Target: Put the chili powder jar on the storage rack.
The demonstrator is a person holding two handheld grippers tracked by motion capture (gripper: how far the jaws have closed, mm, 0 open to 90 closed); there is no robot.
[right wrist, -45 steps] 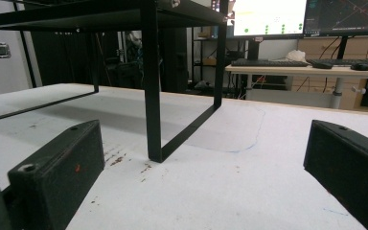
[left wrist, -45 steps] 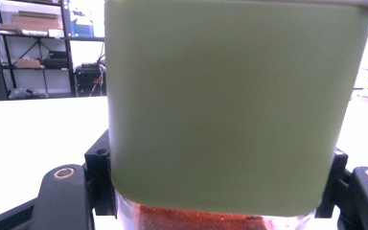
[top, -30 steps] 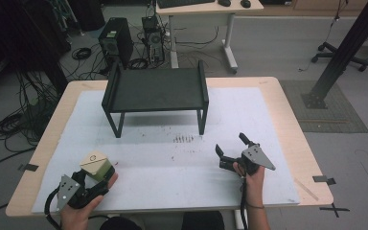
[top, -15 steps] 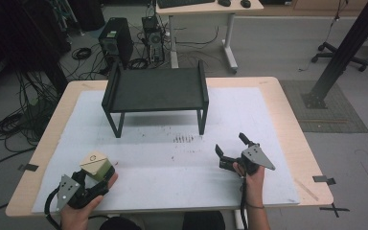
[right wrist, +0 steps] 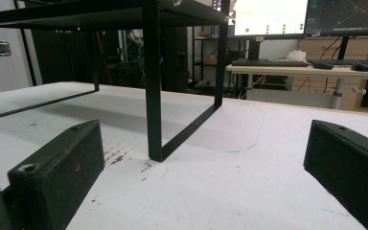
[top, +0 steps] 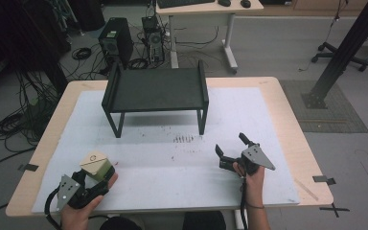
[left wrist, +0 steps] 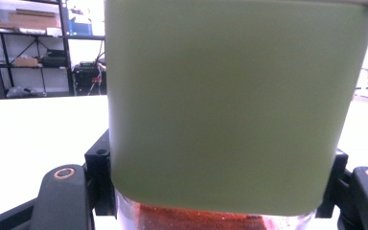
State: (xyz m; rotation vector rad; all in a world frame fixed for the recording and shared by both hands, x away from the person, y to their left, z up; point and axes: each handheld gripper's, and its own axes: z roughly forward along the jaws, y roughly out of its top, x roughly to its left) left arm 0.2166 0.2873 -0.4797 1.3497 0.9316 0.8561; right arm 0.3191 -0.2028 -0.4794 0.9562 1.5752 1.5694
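A pale green container (top: 97, 167) with a beige lid stands at the front left of the white mat (top: 172, 179). My left gripper (top: 99, 174) is shut on it, held by a hand at the table's front edge. In the left gripper view the green container (left wrist: 235, 105) is close up, with a reddish layer under it and the black jaws pressed against both its sides. At the front right my right gripper (top: 230, 143) rests open on the mat with nothing between its fingers. In the right gripper view the right gripper (right wrist: 203, 167) points at a leg of the black stand (right wrist: 152, 96).
A low black metal stand (top: 155, 88) sits on the mat at the back centre. Small dark specks (top: 184, 139) mark the mat in front of it. Beyond the table are a computer tower (top: 116, 40), cables and a desk (top: 206, 9).
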